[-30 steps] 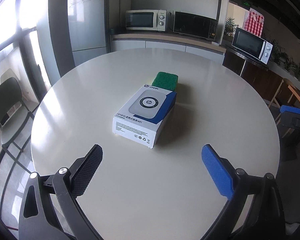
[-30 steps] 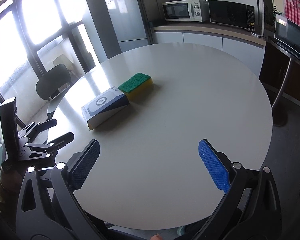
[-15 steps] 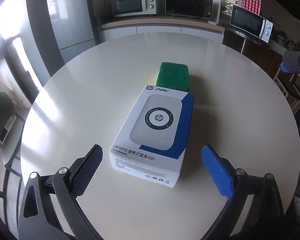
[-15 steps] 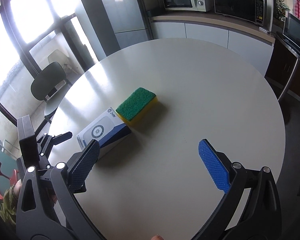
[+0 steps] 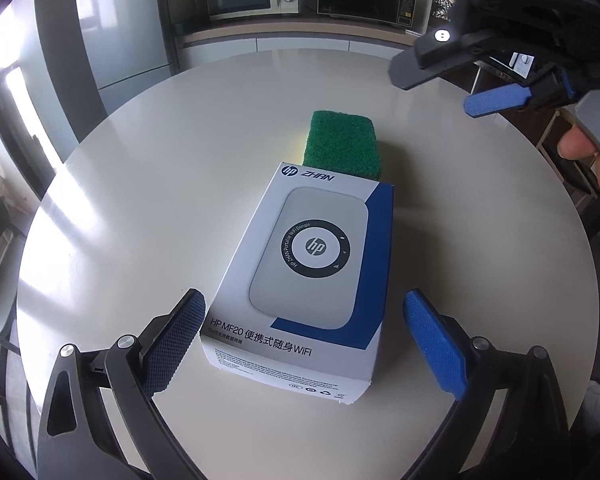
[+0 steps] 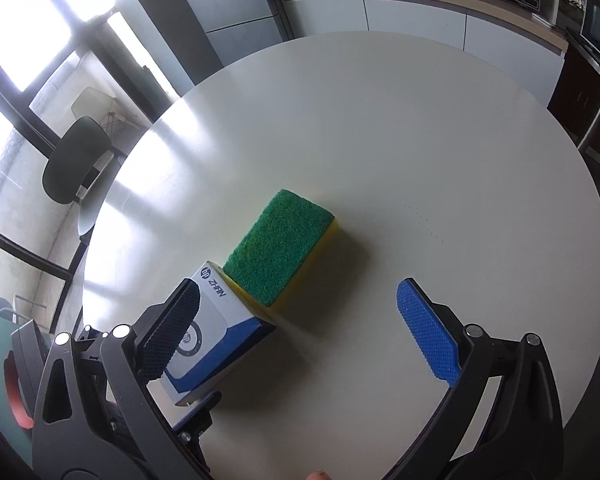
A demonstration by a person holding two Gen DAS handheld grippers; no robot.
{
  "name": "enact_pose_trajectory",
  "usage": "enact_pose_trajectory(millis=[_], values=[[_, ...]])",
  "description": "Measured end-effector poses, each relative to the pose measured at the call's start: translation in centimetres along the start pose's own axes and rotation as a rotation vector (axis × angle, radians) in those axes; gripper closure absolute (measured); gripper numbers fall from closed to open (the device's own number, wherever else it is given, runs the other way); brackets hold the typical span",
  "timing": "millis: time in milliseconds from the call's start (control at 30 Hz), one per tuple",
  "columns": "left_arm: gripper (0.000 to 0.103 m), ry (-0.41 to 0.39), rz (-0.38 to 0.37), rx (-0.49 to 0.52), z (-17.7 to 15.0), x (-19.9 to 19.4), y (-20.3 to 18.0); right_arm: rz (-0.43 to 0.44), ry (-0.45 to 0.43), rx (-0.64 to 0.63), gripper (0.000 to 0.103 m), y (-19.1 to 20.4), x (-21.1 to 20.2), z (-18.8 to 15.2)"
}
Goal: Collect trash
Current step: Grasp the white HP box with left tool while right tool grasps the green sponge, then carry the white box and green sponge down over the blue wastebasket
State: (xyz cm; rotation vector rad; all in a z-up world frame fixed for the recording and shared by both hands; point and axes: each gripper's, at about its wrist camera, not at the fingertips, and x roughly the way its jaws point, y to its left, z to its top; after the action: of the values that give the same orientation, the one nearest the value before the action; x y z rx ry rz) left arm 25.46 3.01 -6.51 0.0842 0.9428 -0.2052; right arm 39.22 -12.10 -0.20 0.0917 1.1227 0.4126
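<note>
Both claws have pushed in over the round table (image 5: 140, 184) since half a second ago; the box now sits much closer to the left one. Left gripper (image 5: 304, 340) spread wide, holding nothing, the white-and-blue HP box (image 5: 312, 264) lying flat just ahead of its pads, near end about level with the fingertips, not touching either as far as I can tell. Green-and-yellow sponge (image 5: 342, 144) right behind the box, touching or nearly so. Right gripper (image 6: 298, 328) also wide and empty, hovering with the sponge (image 6: 280, 248) just ahead and left of centre. Step looks like reach-to-grasp on the box. Next: slide the left forward to straddle the box sides, then close.
</note>
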Motion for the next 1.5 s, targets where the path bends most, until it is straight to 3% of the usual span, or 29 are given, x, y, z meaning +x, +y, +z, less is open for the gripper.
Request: enact_pose_trajectory(millis=[267, 600, 667, 700, 900, 1000, 1267, 1500], values=[[0.008, -0.011, -0.027, 0.017, -0.1, 0.0, -0.7, -0.034, 0.081, 0.029, 0.009, 1.7, 4.6, 2.7], [0.025, -0.006, -0.053, -0.008, -0.8, 0.1, -1.2, -0.133, 0.141, 0.063, 0.009, 2.3, 9.3, 3.6], [0.026, -0.008, -0.057, -0.019, -0.9, 0.0, -1.3, -0.148, 0.146, 0.076, 0.012, 2.4, 9.7, 3.8], [0.026, -0.014, -0.06, -0.022, -1.0, -0.2, -1.3, -0.156, 0.149, 0.076, 0.018, 2.4, 9.8, 3.8], [0.027, -0.037, -0.061, -0.07, -2.0, -1.2, -1.2, -0.182, 0.143, 0.041, 0.036, 2.7, 9.4, 3.1], [0.027, -0.049, -0.059, -0.09, -2.5, -1.8, -1.0, -0.174, 0.142, 0.027, 0.04, 2.7, 9.1, 3.0], [0.027, -0.084, -0.011, -0.115, -3.6, -4.1, -1.2, -0.182, 0.083, -0.068, 0.044, 3.9, 7.8, 2.5], [0.028, -0.097, 0.012, -0.17, -4.1, -5.1, -1.1, -0.163, 0.044, -0.103, 0.045, 2.5, 5.1, 0.1]])
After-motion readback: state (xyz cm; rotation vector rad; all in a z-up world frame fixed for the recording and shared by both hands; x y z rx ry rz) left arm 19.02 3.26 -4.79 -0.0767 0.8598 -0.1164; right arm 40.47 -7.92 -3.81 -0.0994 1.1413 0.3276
